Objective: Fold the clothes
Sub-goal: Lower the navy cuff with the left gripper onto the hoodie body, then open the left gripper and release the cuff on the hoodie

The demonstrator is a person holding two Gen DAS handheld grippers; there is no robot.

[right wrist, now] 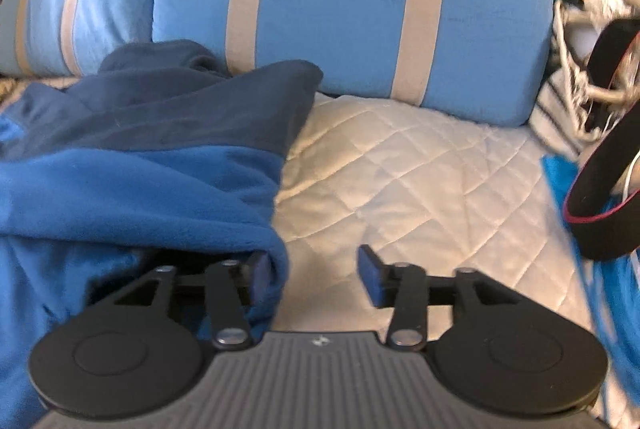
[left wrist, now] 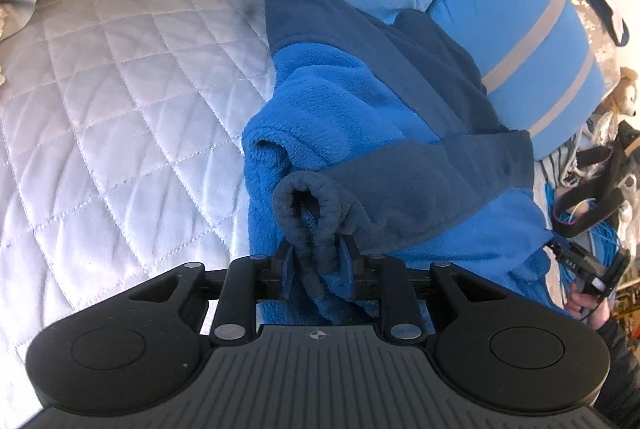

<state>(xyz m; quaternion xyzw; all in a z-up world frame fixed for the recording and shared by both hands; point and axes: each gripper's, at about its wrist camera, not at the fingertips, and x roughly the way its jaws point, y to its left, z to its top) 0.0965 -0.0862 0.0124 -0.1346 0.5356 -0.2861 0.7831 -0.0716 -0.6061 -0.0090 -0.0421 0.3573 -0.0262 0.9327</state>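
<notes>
Blue fleece garment (left wrist: 360,101) bunched on the quilted bed (left wrist: 120,109), in front of the striped pillows (right wrist: 340,9).

The left hand-held gripper (left wrist: 318,265) is pinched tight on the garment's dark navy cuff (left wrist: 308,205). The right hand-held gripper (right wrist: 316,269) stands wide apart with nothing between its fingers, the fleece draped over its left finger (right wrist: 260,271).

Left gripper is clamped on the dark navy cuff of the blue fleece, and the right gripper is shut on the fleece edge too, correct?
Not quite. The left gripper is clamped on the navy cuff of the blue fleece, but the right wrist view shows the right gripper open, the fleece edge only draped against one finger.
</notes>
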